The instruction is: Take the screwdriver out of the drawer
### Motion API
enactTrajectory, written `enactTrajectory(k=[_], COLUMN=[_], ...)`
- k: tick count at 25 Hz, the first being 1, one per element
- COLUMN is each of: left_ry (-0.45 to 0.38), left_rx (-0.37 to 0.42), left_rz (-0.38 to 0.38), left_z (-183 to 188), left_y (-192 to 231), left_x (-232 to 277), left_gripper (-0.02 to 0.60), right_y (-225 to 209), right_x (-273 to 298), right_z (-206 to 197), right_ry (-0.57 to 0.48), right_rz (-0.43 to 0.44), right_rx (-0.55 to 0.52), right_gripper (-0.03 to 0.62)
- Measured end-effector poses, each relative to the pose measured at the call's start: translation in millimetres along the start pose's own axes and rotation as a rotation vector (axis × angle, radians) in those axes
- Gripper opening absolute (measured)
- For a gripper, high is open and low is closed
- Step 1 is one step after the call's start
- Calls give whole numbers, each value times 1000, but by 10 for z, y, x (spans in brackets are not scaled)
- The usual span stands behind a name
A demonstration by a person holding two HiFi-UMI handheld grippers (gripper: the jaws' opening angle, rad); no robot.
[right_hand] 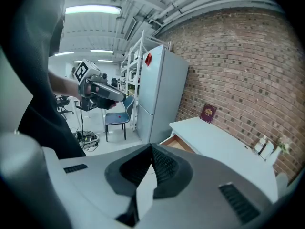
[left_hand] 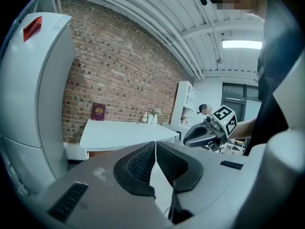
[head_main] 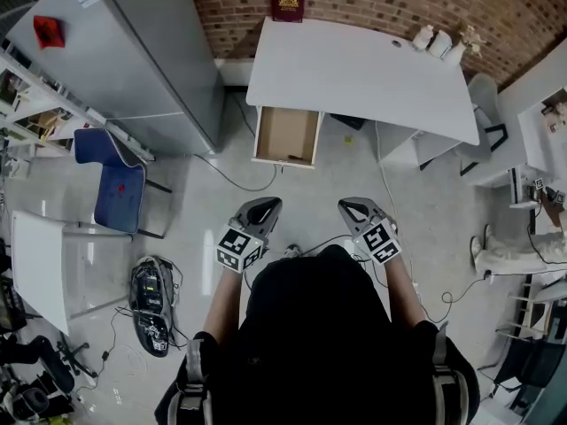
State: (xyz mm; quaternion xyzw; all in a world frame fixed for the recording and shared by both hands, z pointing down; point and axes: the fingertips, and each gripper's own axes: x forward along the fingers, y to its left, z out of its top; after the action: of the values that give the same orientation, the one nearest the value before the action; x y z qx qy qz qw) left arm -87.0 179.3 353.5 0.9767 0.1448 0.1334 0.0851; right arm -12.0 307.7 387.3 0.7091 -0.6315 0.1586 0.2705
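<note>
Two grippers: grey left gripper (head_main: 267, 204) & grey right gripper (head_main: 351, 205), both jaws pressed together, nothing btwn.
Drawer: open light-wood drawer (head_main: 286, 134) under white desk (head_main: 354, 69), well ahead of us.
Screwdriver: we can't confirm it; maybe the dark sliver (head_main: 293, 158) at drawer front.
Risk: if we reach in w/ jaws closed, we'd prob. shove it deeper.

The drawer (head_main: 286, 135) stands pulled open from under the left end of the white desk (head_main: 354, 69), sliding out toward the near side. It is a shallow box with a pale brown wooden floor and thin light walls, seen from above in the head view and as a tan corner (right_hand: 177, 143) in the right gripper view. A short dark thing (head_main: 295, 158) lies flat along its near wall, right of middle, too small to tell as the screwdriver
</note>
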Motion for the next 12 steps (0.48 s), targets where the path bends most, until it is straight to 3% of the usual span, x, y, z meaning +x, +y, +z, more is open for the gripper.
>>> enactTrajectory(k=[12], left_ry=[-5], left_rx=[-26], left_rz=[23], left_z=[39], left_y=[157], left_x=[14], left_gripper=[21], right_y=[-89], right_x=[186], right_z=[91], right_ry=[15], right_rz=[25], right_rx=[-52], right_gripper=[55])
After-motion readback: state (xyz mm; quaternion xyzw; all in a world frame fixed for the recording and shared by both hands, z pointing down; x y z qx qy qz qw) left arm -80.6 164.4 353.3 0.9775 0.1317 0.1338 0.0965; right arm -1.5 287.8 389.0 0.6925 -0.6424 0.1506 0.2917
